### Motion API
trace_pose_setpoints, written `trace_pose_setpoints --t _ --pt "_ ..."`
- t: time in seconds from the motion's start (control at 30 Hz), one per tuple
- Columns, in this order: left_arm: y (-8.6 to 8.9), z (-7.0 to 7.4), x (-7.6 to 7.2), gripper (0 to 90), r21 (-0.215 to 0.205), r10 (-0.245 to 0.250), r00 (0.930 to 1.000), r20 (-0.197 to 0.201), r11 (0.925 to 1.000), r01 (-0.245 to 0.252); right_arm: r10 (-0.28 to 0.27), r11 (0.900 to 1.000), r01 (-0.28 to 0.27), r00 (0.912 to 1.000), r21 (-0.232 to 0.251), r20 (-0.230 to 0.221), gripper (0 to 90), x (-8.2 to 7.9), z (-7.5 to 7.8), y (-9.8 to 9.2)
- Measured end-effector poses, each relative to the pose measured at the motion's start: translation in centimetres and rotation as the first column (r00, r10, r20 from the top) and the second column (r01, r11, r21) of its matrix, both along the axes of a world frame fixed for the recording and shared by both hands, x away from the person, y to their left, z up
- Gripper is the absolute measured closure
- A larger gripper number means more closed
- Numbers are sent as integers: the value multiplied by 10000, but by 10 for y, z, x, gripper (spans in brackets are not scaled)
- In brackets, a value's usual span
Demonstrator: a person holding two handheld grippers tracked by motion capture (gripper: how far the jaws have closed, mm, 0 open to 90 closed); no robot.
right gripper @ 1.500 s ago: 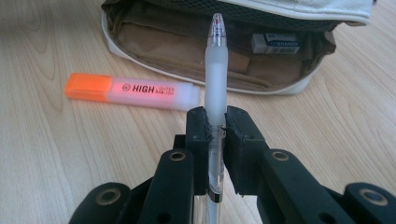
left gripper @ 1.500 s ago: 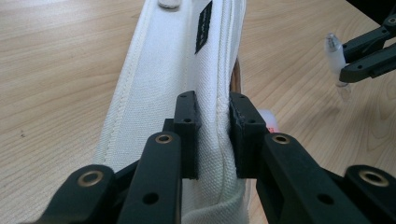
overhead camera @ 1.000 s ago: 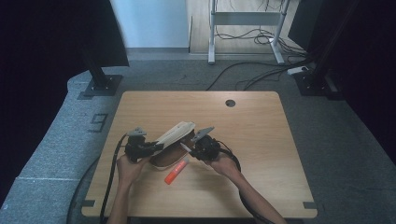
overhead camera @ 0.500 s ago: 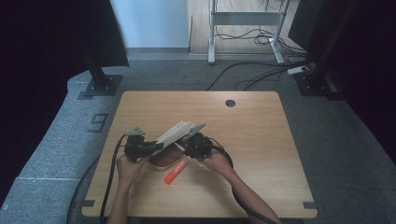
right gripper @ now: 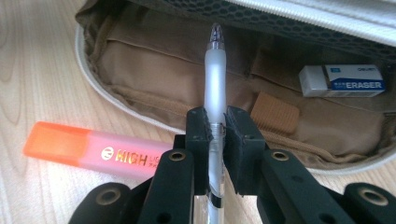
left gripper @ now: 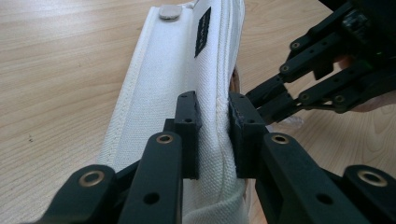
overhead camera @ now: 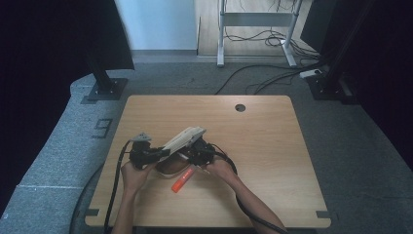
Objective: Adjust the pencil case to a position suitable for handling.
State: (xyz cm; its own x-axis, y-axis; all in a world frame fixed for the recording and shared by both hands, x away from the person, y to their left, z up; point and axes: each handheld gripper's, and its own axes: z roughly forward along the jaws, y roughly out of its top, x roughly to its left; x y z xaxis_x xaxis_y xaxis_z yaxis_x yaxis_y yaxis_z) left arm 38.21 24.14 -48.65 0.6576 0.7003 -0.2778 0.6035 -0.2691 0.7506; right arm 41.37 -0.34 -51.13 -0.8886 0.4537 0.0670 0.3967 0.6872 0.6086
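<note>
A white fabric pencil case lies open at the table's front left. My left gripper is shut on the edge of its raised white flap and holds it up. My right gripper is shut on a clear frosted pen, whose tip points into the brown-lined inside of the case. A white eraser and a small brown block lie inside. In the high view the left gripper and the right gripper meet at the case.
An orange-and-pink highlighter lies on the wooden table just in front of the case, under my right gripper. A cable hole sits at the table's far side. Cables trail from both grippers toward the front edge.
My right gripper has moved left and down with the pen, closer to the case opening. The left gripper has kept the flap raised in the same place.
</note>
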Motion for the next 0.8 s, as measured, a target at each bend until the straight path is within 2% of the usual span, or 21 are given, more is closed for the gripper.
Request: trace_pose_setpoints --t 0.23,0.8 --pt "0 0 0 760 17 -41 10000 -21 10000 41 -107 9999 107 9999 -32 -110 782 7 -5 6" --pt "-2 -1 0 759 -41 -139 9999 -55 9999 139 -127 9992 122 9998 371 128 781 20 -8 27"
